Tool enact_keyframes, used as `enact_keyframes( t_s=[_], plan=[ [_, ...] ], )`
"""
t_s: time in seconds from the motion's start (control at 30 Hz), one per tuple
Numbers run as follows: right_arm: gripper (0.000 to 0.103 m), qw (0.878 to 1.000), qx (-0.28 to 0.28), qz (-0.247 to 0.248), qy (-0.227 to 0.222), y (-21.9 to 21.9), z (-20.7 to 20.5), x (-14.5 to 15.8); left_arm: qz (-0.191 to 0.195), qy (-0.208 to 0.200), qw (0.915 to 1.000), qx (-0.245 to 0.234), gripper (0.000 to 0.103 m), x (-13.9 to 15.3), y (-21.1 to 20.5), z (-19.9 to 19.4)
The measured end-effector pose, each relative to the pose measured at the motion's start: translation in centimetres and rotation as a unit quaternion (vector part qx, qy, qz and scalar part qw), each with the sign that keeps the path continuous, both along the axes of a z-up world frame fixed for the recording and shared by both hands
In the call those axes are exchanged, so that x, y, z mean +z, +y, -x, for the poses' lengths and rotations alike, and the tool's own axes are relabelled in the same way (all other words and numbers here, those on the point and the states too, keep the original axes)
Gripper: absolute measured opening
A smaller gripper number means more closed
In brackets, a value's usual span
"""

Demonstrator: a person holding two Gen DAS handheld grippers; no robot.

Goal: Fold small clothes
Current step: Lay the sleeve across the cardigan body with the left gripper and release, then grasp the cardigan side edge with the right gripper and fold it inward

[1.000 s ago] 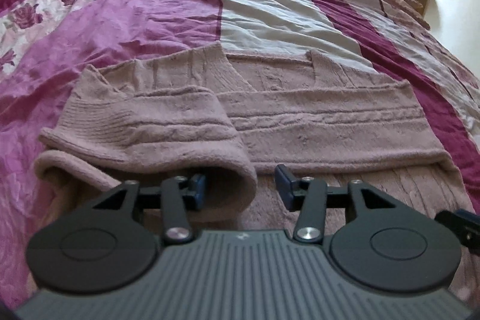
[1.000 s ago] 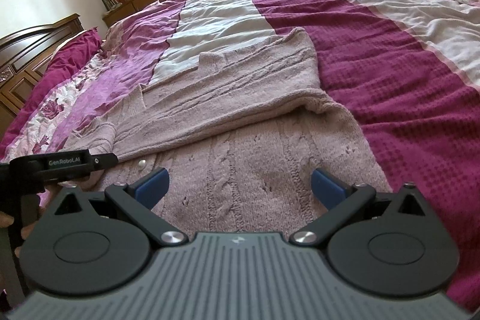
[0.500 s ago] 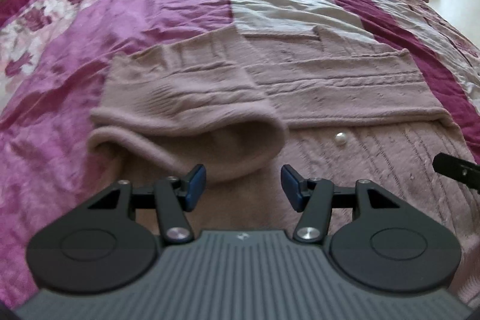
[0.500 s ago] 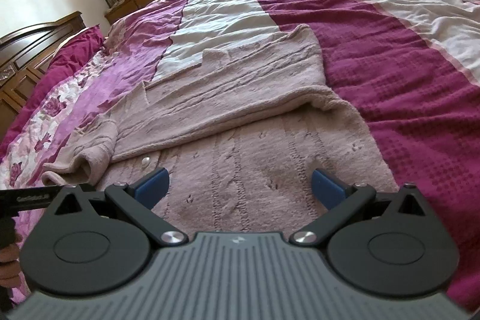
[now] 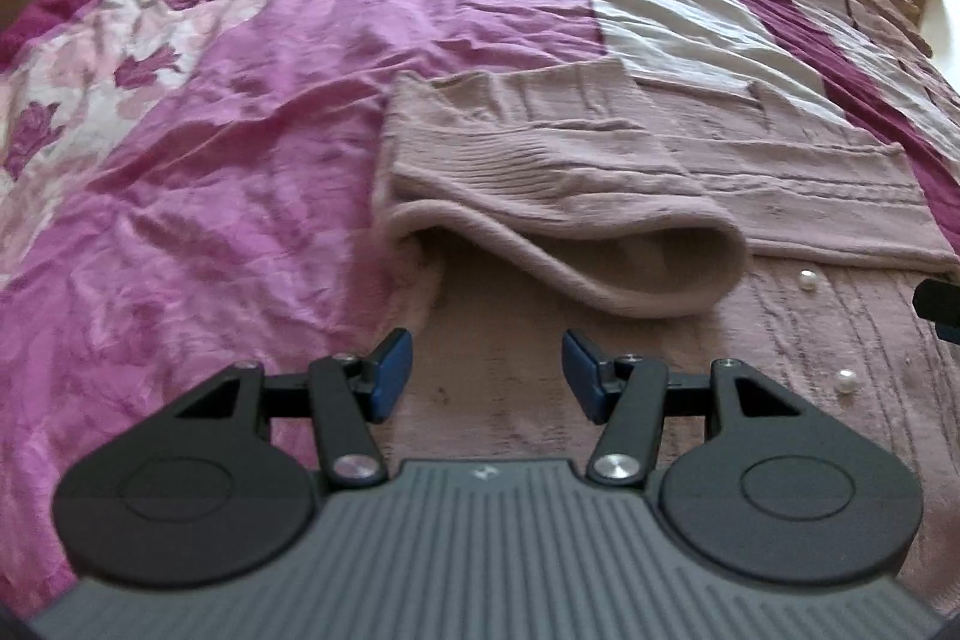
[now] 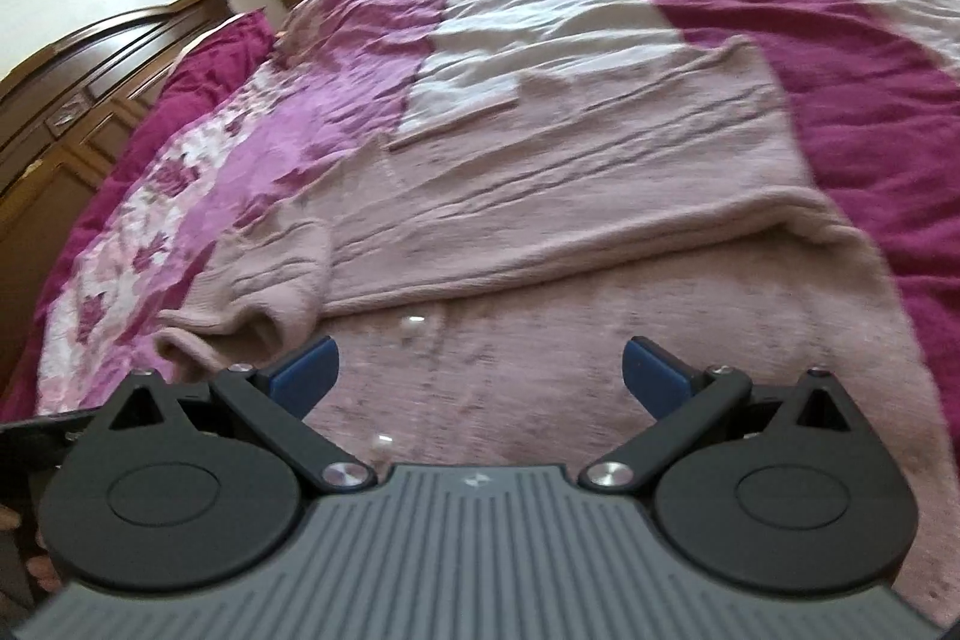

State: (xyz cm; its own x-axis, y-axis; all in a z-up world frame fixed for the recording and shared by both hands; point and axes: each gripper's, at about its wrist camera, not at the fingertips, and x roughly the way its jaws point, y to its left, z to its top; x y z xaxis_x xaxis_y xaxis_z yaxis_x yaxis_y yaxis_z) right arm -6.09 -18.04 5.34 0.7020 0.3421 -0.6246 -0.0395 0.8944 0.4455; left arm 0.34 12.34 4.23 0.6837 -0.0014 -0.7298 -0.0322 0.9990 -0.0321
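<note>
Since a second ago our left gripper (image 5: pixel 486 370) has let go of the rolled sleeve (image 5: pixel 558 220) and drawn back from it; its jaws have just been opening, and they now stand apart with nothing between them, only flat knit showing below the gap. Our right gripper (image 6: pixel 477 376) has pulled back too, with its jaws spread wide and empty over the lower part of the garment.

Just ahead of the left gripper's blue pads (image 5: pixel 390 373), the sleeve lies folded across onto the body of the dusty-pink cable-knit cardigan (image 6: pixel 570 196), its ribbed cuff gaping toward us in a loose curl. The cardigan is spread on the bed, its upper part folded down over the lower in a long band running across both views. Two small round pearl buttons (image 5: pixel 807 280) sit on the lower panel, near the band's edge, to the right of the sleeve. In the right wrist view, one pearl button lies between the fingers and another close to the gripper body.

Under everything is the wrinkled quilt (image 5: pixel 240 148) in purple, cream and deep magenta stripes, with a rose print along its left side. Brown wooden cabinets (image 6: pixel 72 112) stand behind the bed.
</note>
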Motion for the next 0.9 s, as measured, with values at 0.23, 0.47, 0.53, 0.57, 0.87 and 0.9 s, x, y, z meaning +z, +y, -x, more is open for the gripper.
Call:
enact_keyframes(
  t_s=[0.23, 0.47, 0.53, 0.57, 0.87, 0.9],
  plan=[
    [0.103, 0.998, 0.036, -0.04, 0.023, 3.1, -3.8, 0.9, -0.008, -0.006, 0.9997, 0.021, 0.057, -0.5, 1.1, -0.7],
    [0.102, 0.996, 0.057, -0.045, 0.041, 6.3, -8.4, 1.2, 0.002, -0.004, 0.9995, 0.033, 0.057, -1.3, 2.3, -1.7],
    [0.102, 0.996, 0.058, -0.051, 0.047, 6.8, -9.2, 1.0, 0.001, -0.004, 0.9995, 0.033, 0.057, -1.4, 2.4, -2.0],
    [0.101, 0.995, 0.059, -0.056, 0.05, 7.0, -9.6, 0.9, 0.0, -0.004, 0.9994, 0.033, 0.057, -1.4, 2.4, -2.1],
    [0.098, 0.993, 0.061, -0.075, 0.066, 7.9, -11.7, 0.3, -0.014, -0.009, 0.9991, 0.038, 0.057, -1.6, 2.3, -2.7],
    [0.097, 0.993, 0.061, -0.077, 0.068, 7.9, -11.9, 0.3, -0.015, -0.009, 0.9991, 0.038, 0.057, -1.6, 2.4, -2.8]
  ],
)
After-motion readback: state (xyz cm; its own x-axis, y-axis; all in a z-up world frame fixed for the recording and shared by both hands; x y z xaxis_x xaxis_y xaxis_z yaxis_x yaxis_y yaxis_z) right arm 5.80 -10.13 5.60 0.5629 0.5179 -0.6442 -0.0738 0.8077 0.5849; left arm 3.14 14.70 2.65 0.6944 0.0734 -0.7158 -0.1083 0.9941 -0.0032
